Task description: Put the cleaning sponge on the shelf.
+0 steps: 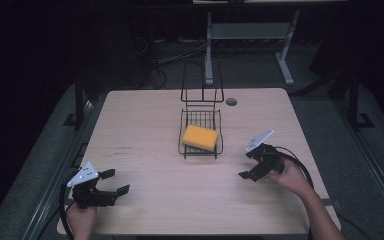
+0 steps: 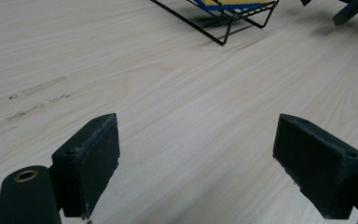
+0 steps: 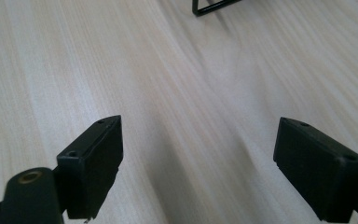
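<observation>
Counter [image 1: 145, 150]: a pale wood-grain top is seen from the high view, with a small round grommet [image 1: 231, 101] set near its far edge; faint scuff marks [image 2: 37, 100] are visible on the surface in the left gripper view.

Wire rack [image 1: 201, 131]: a black wire rack is placed at the middle of the counter, its tall looped back standing upright on the far side and its low basket part facing the person. Its near corner is seen at the top of the left gripper view [image 2: 223, 28] and of the right gripper view [image 3: 205, 7].

Sponge [image 1: 199, 138]: a yellow sponge is laid flat in the basket part of the wire rack, slightly askew; a blue underside is glimpsed in the left gripper view [image 2: 230, 4]. It is touched by neither tool.

Left hand-held gripper [image 1: 111, 182]: held low over the near left corner of the counter, well apart from the wire rack. Its jaws are spread wide, and nothing is held between them [image 2: 196, 163].

Right hand-held gripper [image 1: 254, 165]: held over the counter to the right of the wire rack, near it but not touching. Its jaws are spread wide and nothing is gripped [image 3: 198, 163].
</observation>
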